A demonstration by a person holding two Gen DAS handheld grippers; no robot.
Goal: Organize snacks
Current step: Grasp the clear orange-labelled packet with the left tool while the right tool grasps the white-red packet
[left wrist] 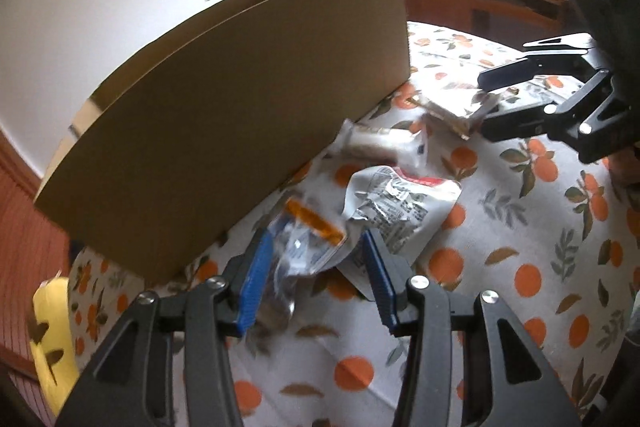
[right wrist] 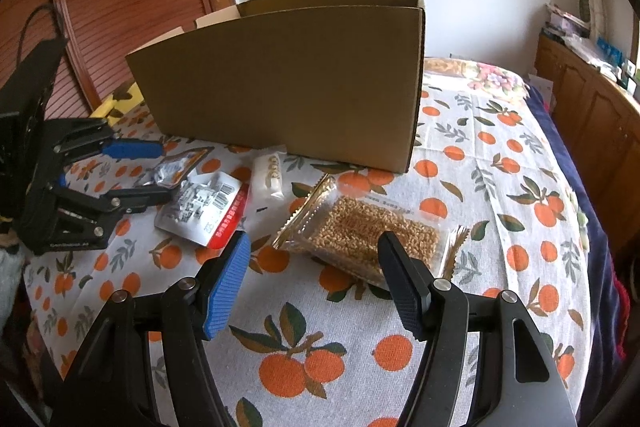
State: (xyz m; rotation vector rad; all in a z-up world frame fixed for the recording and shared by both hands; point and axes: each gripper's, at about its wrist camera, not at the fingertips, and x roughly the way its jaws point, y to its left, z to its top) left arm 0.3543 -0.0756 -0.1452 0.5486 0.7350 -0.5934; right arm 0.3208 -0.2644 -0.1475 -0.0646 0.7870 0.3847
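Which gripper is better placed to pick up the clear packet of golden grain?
The right gripper. The grain packet lies just ahead of its open fingers, while the left gripper is across the table at the silver packet.

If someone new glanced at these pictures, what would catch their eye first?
Probably the big open cardboard box standing at the far side of the orange-print tablecloth. In front of it lie scattered snack packets, notably a clear grain bag ahead of the open right gripper, while the left gripper straddles a crinkled silver packet.
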